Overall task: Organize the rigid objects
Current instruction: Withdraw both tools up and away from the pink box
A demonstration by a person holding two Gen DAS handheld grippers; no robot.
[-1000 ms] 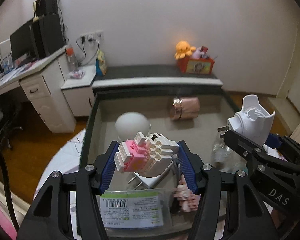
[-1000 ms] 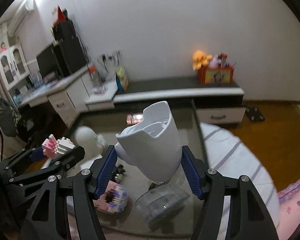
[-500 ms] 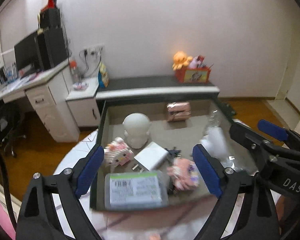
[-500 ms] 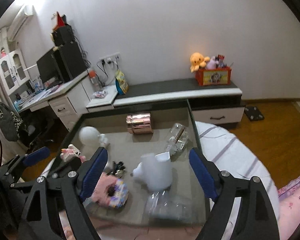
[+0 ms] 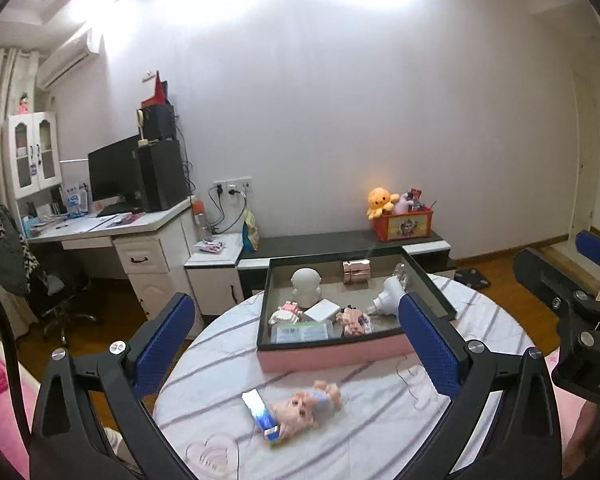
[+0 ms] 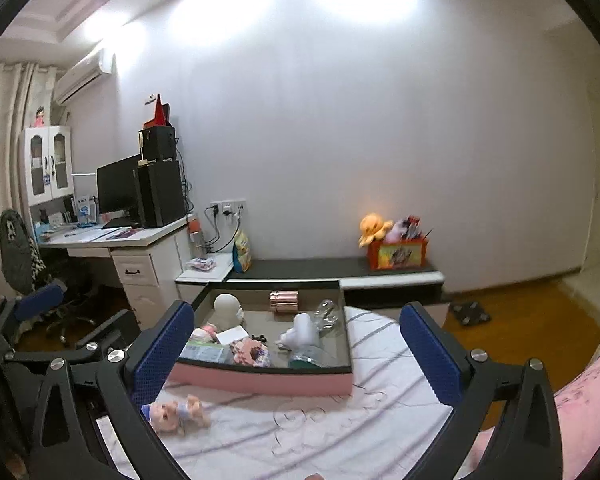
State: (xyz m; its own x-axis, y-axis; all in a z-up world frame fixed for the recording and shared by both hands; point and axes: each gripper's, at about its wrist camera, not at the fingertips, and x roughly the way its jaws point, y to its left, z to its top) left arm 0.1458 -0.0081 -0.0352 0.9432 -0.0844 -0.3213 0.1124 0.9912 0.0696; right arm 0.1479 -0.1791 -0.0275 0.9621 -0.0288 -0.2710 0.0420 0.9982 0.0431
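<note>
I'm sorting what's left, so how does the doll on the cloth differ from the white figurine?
The doll lies on its side on the striped tablecloth, outside the tray; the white figurine stands upright inside it. The doll is pinkish with blue clothing; the figurine is plain white. The doll touches a small blue-and-white pack; the figurine stands behind a white box. Both have round heads.

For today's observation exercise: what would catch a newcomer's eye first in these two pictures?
Most striking is the pink box on the round table, crowded with small things, a white figurine at its back. In front of it a doll lies on the striped cloth. Wide-open blue-padded jaws frame both views.
</note>
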